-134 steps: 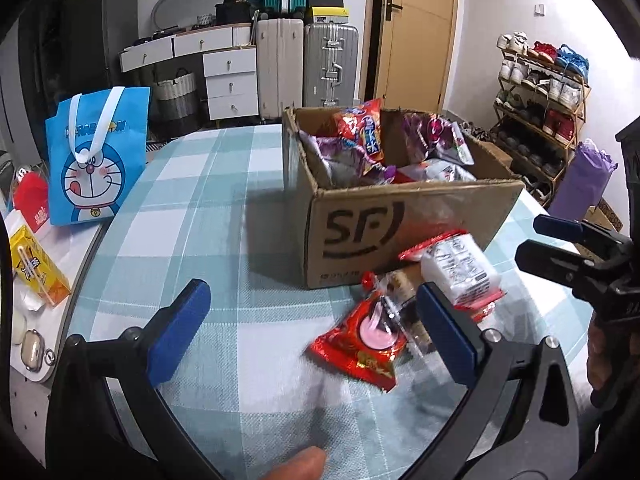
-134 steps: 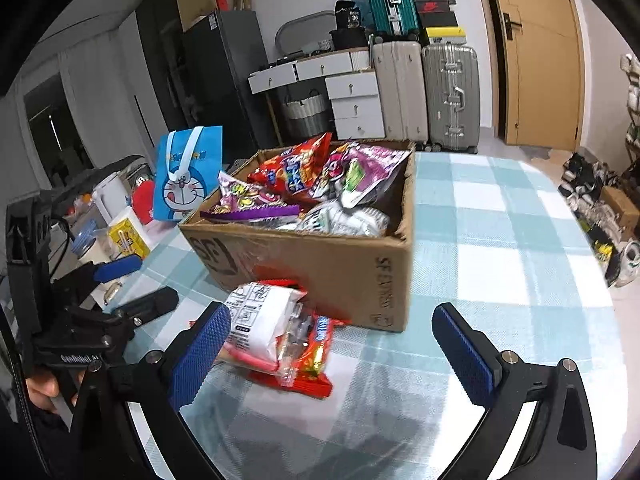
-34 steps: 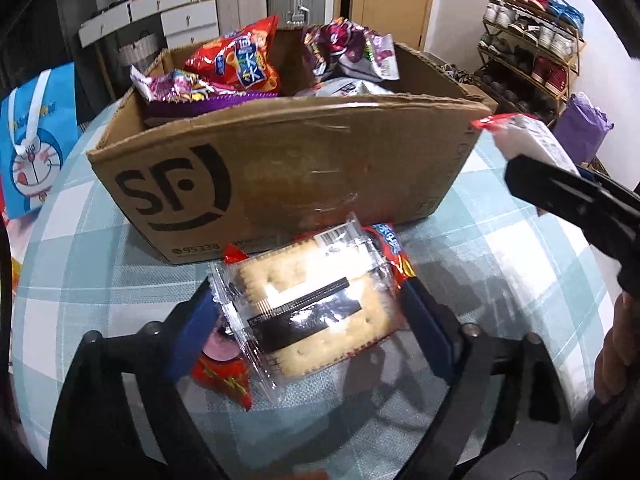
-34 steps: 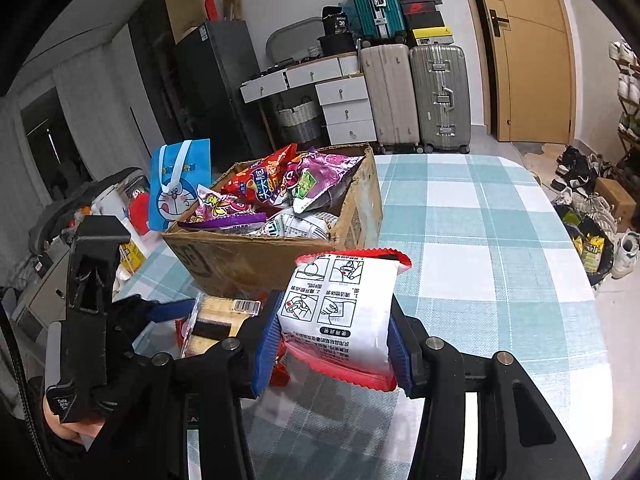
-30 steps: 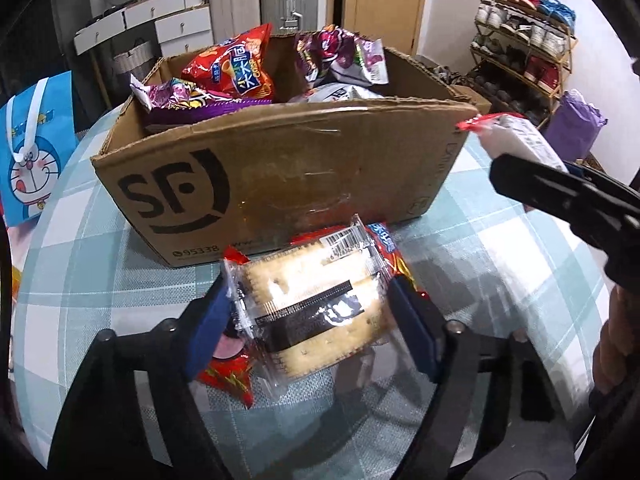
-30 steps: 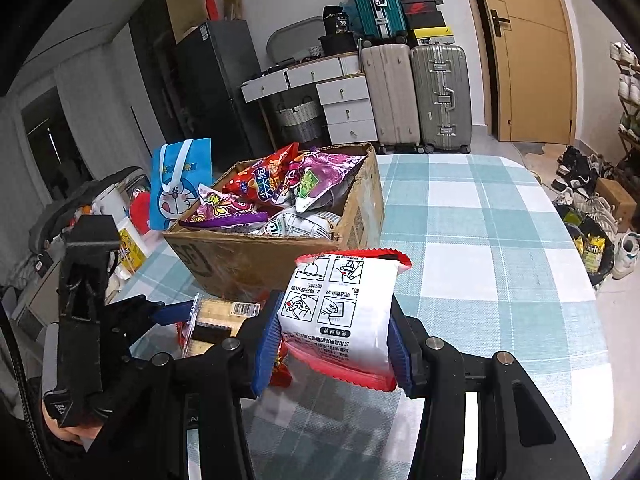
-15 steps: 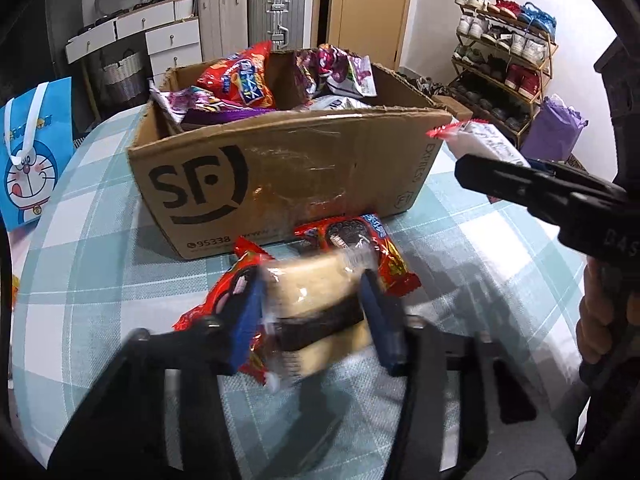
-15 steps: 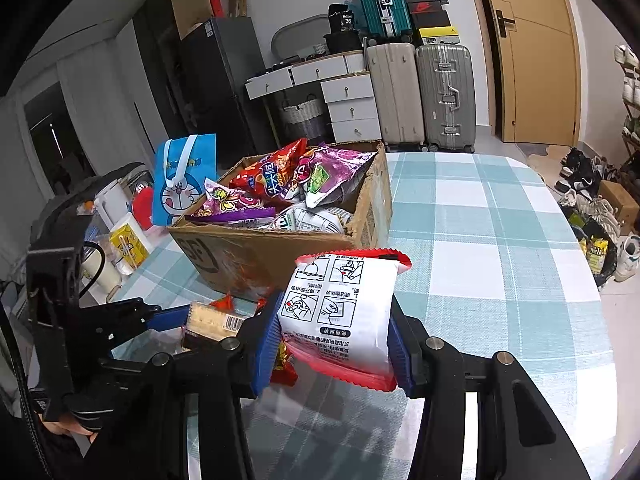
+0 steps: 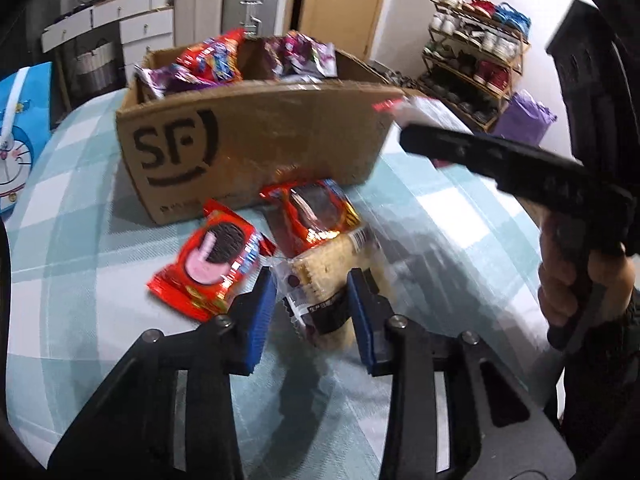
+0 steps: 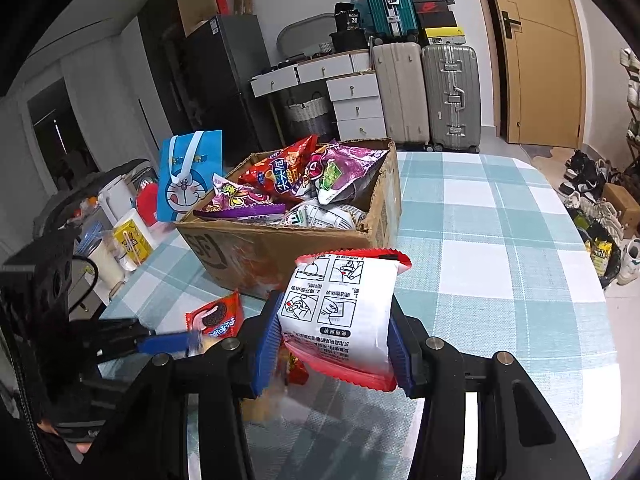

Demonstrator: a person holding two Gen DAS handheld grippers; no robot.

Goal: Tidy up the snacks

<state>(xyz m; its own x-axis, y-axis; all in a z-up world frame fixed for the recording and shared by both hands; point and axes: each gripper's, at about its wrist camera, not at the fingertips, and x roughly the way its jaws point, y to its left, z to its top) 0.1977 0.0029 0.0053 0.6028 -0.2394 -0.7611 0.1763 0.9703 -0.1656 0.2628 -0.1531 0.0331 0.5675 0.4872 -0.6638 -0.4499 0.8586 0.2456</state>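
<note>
Checked teal-and-white cloth covers the table point(image 10: 500, 220), with suitcases, drawers and a wooden door filling the upper part of the right wrist view; a shoe rack stands at the upper right of the left wrist view.

At the lower centre of the left wrist view, the left gripper point(image 9: 312, 304) is clamped on a clear cracker packet point(image 9: 320, 280), its blue pads pressing the packet's sides; at the lower centre of the right wrist view, the right gripper point(image 10: 334, 336) is closed on a white packet with a red edge point(image 10: 340, 312), held clear of the table.

Both packets look light and thin-skinned; the film is likely slippery and the crackers brittle, so a hard squeeze could crush them; the flat sides across the middle seem the safest hold, since a crimped end would probably let the packet swing or slide out.

Toward the upper centre of both views stands the cardboard box point(image 9: 260, 140), open at the top and already crowded with red and purple snack bags point(image 10: 304, 180), some poking above the rim; room for more appears tight, so added packets may sit on top.

Two red cookie packets point(image 9: 212, 268) lie on the cloth just in front of the box, near the middle of the left wrist view.
</note>
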